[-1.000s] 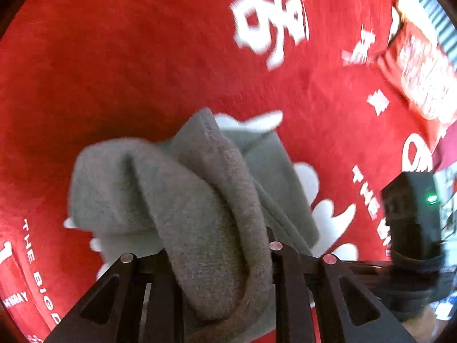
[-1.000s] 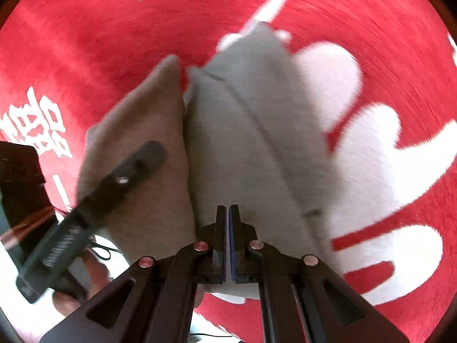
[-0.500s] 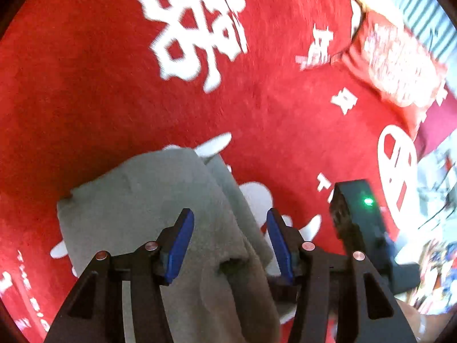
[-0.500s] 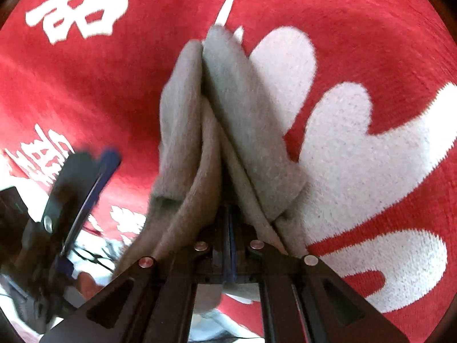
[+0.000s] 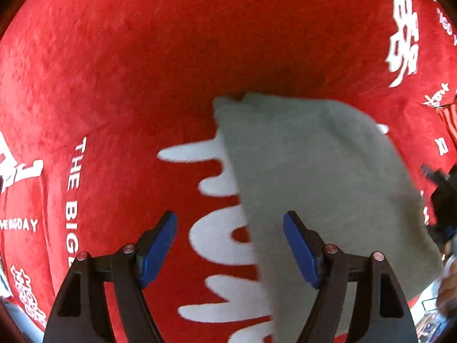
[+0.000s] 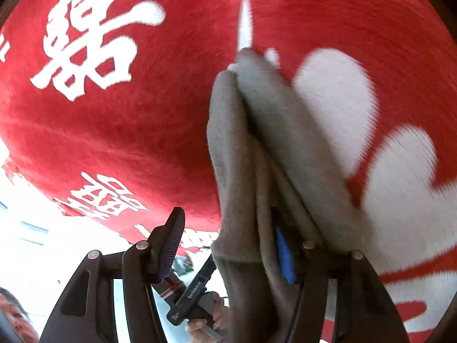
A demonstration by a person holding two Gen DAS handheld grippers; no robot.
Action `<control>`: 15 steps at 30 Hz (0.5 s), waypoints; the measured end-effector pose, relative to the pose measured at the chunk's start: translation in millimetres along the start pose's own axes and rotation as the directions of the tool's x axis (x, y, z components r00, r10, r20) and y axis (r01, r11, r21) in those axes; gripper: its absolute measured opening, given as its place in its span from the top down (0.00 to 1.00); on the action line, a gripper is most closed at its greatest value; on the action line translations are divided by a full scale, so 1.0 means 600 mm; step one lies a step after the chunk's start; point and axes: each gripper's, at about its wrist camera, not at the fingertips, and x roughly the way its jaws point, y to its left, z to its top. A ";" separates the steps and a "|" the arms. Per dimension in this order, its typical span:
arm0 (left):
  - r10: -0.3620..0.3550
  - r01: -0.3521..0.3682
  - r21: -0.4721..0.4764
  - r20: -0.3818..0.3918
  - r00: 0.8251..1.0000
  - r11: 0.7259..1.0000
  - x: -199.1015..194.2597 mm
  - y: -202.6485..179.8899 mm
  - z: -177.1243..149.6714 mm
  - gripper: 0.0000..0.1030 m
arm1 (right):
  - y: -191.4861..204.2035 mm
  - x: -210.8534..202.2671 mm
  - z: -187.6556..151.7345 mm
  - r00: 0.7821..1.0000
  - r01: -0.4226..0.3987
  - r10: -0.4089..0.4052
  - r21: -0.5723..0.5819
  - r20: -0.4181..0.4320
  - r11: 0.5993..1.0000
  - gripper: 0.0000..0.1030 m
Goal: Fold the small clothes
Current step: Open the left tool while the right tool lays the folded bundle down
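A folded grey garment (image 5: 314, 171) lies flat on the red blanket (image 5: 142, 71) with white lettering. My left gripper (image 5: 230, 217) points down over the garment's left edge; its jaws are opening wide and the blue pads press on nothing. In the right wrist view the same grey garment (image 6: 248, 143) shows edge-on as stacked folds running away from me over the blanket (image 6: 171, 128). My right gripper (image 6: 227, 220) is low at its near end. Its jaws are opening, the folds stand between them and lean on the right pad, and the left finger (image 6: 171, 237) stands apart.
A person's hand (image 6: 211, 314) holds the left gripper's handle just beyond the garment's near end. The blanket's edge runs at lower left, with a bright pale surface (image 6: 57, 243) past it. A red striped item (image 5: 450, 123) lies at the far right.
The left gripper let go of the bunched grey garment, opened wide and slid to its left edge; the garment now lies flat. The right gripper, shut on the folds before, has opened.
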 end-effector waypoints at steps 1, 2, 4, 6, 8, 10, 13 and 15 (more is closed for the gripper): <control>0.000 0.000 -0.003 -0.005 1.000 1.000 0.003 -0.002 -0.007 0.25 | 0.012 0.009 0.006 0.997 0.068 -0.069 -0.030 -0.018 0.997 0.42; -0.005 0.005 -0.010 -0.011 1.000 1.000 0.007 0.001 -0.011 0.25 | 0.024 0.018 0.010 0.992 0.122 -0.124 -0.061 -0.031 0.991 0.52; -0.007 0.007 -0.022 -0.008 1.000 1.000 0.010 0.002 -0.020 0.25 | 0.068 0.041 0.009 0.953 0.286 -0.301 -0.230 -0.034 0.930 0.83; -0.005 0.005 -0.027 -0.005 1.000 1.000 0.009 0.006 -0.020 0.25 | 0.123 0.051 -0.005 0.927 0.344 -0.375 -0.385 -0.007 0.857 0.84; -0.026 0.027 -0.028 0.018 0.999 0.999 -0.004 0.004 -0.026 0.25 | 0.172 0.046 -0.026 0.927 0.342 -0.373 -0.478 0.033 0.809 0.84; -0.053 0.054 -0.019 0.046 0.998 0.998 -0.017 -0.001 -0.027 0.25 | 0.189 0.026 -0.038 0.933 0.333 -0.354 -0.513 0.059 0.792 0.84; -0.074 0.074 0.009 0.035 0.997 0.997 -0.016 -0.014 -0.030 0.25 | 0.159 0.018 -0.029 0.910 0.394 -0.406 -0.476 0.082 0.787 0.84; -0.070 0.069 0.020 0.008 0.998 0.997 0.000 -0.022 -0.036 0.25 | 0.120 0.020 -0.016 0.882 0.455 -0.463 -0.422 0.089 0.784 0.84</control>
